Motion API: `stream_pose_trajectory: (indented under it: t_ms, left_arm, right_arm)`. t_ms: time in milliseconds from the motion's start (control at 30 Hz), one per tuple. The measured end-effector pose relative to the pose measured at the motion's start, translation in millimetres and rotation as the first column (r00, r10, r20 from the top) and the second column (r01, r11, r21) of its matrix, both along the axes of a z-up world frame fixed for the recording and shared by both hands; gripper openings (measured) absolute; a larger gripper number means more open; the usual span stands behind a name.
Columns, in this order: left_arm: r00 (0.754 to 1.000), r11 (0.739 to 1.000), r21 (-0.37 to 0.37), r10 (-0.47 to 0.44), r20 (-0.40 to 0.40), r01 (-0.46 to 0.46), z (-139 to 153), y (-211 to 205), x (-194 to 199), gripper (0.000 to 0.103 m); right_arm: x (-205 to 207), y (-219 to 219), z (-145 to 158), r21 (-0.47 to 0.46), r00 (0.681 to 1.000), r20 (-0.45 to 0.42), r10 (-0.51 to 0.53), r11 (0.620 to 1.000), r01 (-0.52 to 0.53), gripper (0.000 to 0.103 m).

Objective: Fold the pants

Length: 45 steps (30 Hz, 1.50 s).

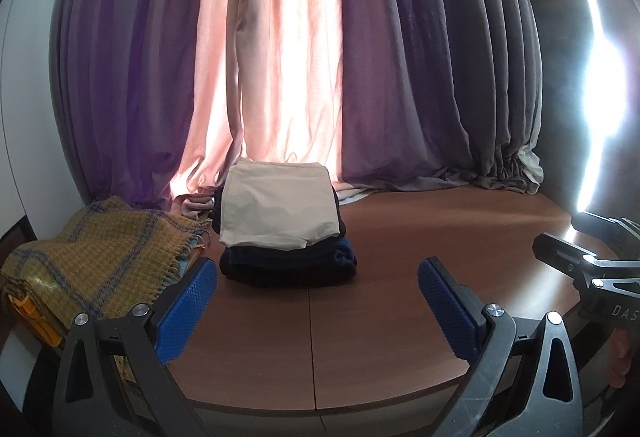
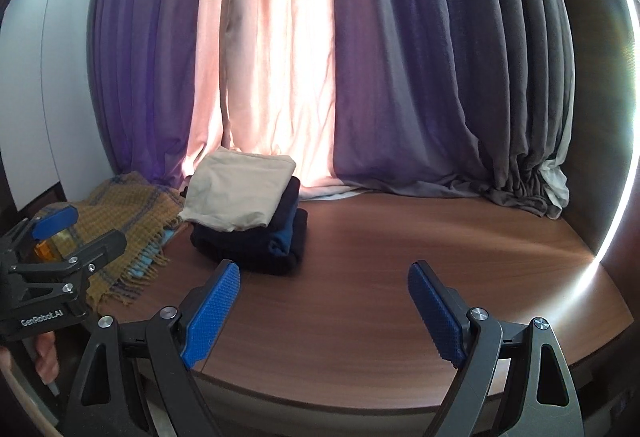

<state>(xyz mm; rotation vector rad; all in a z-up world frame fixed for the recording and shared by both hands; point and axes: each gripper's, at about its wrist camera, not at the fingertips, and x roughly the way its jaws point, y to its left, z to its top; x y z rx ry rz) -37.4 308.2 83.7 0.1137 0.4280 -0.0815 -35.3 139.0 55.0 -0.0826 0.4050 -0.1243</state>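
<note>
Folding looks finished from where I sit: cream folded cotton pants [image 1: 276, 207] lie flat on top of a stack of dark navy and black folded garments [image 1: 288, 263], squared off, nothing loose hanging. I judge this as end of a cycle or just ahead of fetching another pair; no unfolded pants are in either view, so the next move needs a fresh garment brought onto the brown wood-grain tabletop [image 1: 420, 237].

My left gripper [image 1: 318, 307] is spread wide, holding nothing, hovering over the near edge. My right gripper [image 2: 324, 311] is likewise wide and empty.

The stack sits toward the far-left part of the tabletop, ahead of both grippers, well apart from the pads. A mustard and blue woven fringed blanket [image 1: 96, 261] lies just left of the stack.
</note>
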Motion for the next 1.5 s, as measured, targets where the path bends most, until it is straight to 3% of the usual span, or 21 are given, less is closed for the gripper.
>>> stream_pose_trajectory:
  t_ms: [1500]
  left_arm:
    - [1.0, 1.0, -0.015, -0.005, -0.021, 0.005, 0.2, -16.5, -15.3, 0.103]
  right_arm:
    - [-36.0, -22.0, -2.3, 0.012, 0.999, -0.012, -0.037, 0.999, 0.037, 0.087]
